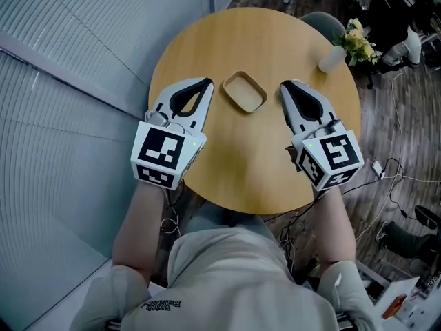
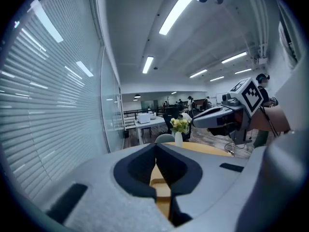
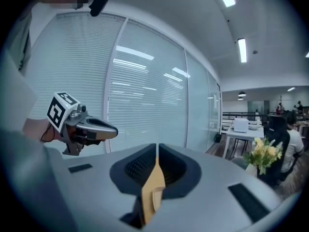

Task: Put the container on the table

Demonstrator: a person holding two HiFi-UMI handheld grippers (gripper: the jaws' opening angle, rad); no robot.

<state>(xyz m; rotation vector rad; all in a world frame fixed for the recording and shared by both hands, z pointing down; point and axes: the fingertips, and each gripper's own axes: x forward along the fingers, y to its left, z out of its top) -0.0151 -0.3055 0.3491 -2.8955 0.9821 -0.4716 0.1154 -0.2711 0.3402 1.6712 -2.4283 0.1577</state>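
A shallow tan rectangular container [image 1: 244, 92] rests on the round wooden table [image 1: 255, 164], between my two grippers. My left gripper [image 1: 207, 83] hovers just left of it, jaws closed together with nothing held. My right gripper [image 1: 284, 86] sits just right of it, also shut and empty. In the left gripper view the container [image 2: 161, 187] shows only as a sliver through the narrow slit of the left gripper [image 2: 156, 146]. The right gripper [image 3: 157, 148] in its own view shows the tan container [image 3: 153, 190] through its slit.
A white vase of yellow flowers [image 1: 344, 47] stands at the table's far right edge, with a grey chair [image 1: 324, 23] behind it. A glass wall with blinds [image 1: 62, 81] runs along the left. Cables [image 1: 393, 178] lie on the floor at the right.
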